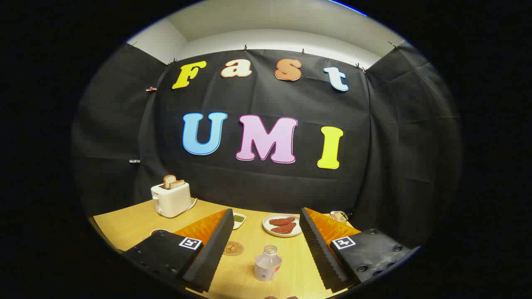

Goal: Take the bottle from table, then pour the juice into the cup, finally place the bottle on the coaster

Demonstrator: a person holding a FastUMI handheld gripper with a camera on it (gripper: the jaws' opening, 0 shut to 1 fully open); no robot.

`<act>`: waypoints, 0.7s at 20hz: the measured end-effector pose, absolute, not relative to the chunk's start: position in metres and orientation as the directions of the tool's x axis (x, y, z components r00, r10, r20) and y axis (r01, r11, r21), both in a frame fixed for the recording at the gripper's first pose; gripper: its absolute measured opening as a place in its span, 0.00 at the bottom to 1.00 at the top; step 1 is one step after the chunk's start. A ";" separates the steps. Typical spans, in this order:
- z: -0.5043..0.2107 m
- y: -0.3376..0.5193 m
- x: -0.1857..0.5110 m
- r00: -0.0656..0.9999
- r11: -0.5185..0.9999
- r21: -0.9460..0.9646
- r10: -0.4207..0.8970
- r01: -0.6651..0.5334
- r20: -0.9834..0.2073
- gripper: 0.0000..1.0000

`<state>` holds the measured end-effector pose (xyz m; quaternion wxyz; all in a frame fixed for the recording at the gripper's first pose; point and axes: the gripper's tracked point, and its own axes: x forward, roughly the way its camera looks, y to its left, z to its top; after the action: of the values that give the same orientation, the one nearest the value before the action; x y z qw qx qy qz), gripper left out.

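A small clear plastic bottle (268, 263) with no cap stands upright on the wooden table (124, 226), between my two fingers and apart from both. My gripper (266, 216) is open wide, with the bottle low in the gap, nearer my palm than my tips. A round brown coaster (233, 248) lies flat just left of the bottle, close to my left finger (210, 249). A dark rim of something round (159, 231) peeks out beyond the left finger; I cannot tell what it is.
A white toaster (171, 199) with bread slices stands at the back left. A white plate (282, 225) with reddish food lies beyond the bottle. A small white dish (238, 219) with green bits sits near the left fingertip. A wire object (338, 216) is at the back right.
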<state>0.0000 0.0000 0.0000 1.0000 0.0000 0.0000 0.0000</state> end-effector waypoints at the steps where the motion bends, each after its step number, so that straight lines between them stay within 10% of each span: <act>1: 0.000 0.003 0.002 1.000 1.000 0.004 0.004 -0.004 -0.001 0.97; 14: -0.022 0.001 0.009 1.000 1.000 0.011 -0.011 0.011 -0.028 0.97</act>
<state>0.0088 0.0008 -0.0224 0.9999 0.0057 0.0141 -0.0056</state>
